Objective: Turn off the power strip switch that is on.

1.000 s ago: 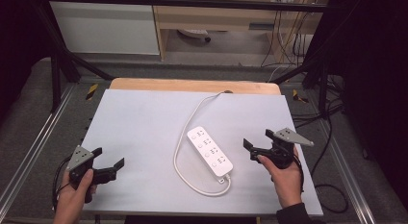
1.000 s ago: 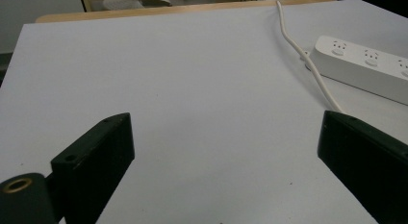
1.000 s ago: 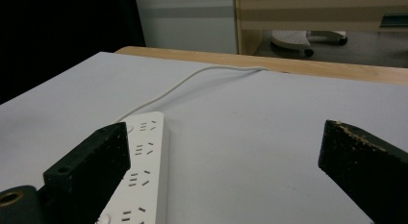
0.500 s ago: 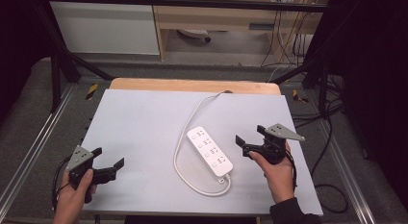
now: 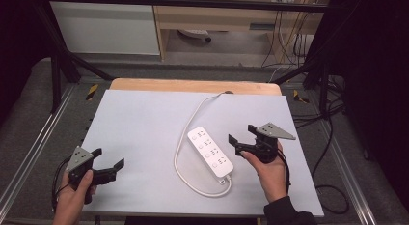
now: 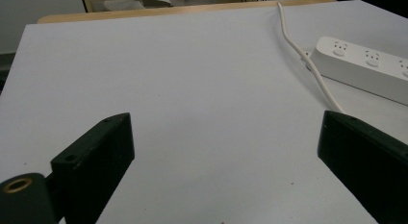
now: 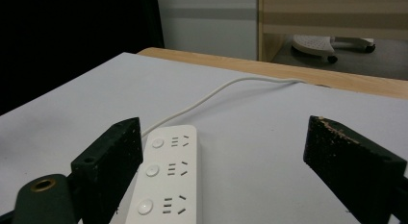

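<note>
Power strip (image 5: 210,151) untouched, just left of right gripper (image 5: 239,137); jaws wide, just been closing, nothing between. Left gripper (image 5: 109,160) wide, empty, well apart. Grasp not yet made.

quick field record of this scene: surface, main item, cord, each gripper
surface: white sheet over a wooden table
main item: white power strip lying flat, nothing plugged in
cord: white cable loops round the strip's near end and runs off the far edge
left gripper: open, apart from the strip
right gripper: open, jaws have just been closing a little, close beside the strip, nothing between them
</note>
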